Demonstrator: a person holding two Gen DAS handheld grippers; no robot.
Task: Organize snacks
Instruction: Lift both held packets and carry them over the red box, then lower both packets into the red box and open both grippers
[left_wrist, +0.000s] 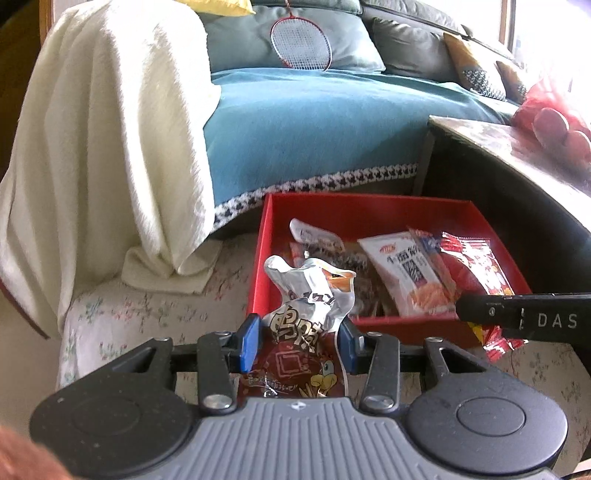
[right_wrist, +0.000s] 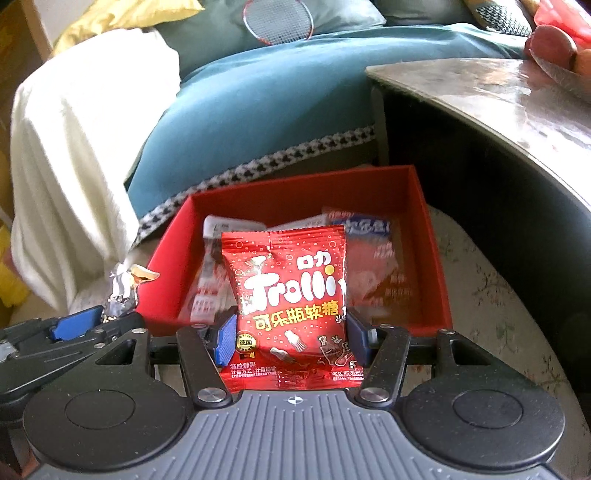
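My left gripper (left_wrist: 300, 341) is shut on a brown and silver snack bag (left_wrist: 308, 321), held upright just before the near left corner of a red box (left_wrist: 369, 210). My right gripper (right_wrist: 291, 338) is shut on a red Trolli gummy bag (right_wrist: 290, 295), held upright over the near wall of the red box (right_wrist: 424, 236). The box holds several snack packets, among them a white packet (left_wrist: 408, 275). The right gripper's finger shows in the left wrist view (left_wrist: 517, 314) at the box's near right corner. The left gripper with its bag (right_wrist: 127, 291) shows at the left of the right wrist view.
The box sits on a floral-cloth surface (left_wrist: 147, 317). A sofa with a teal cover (left_wrist: 314, 129) and a white blanket (left_wrist: 110, 147) stands behind. A dark table (right_wrist: 498, 103) with red fruit (left_wrist: 550, 125) flanks the box on the right. A badminton racket (left_wrist: 301, 44) leans on the sofa cushions.
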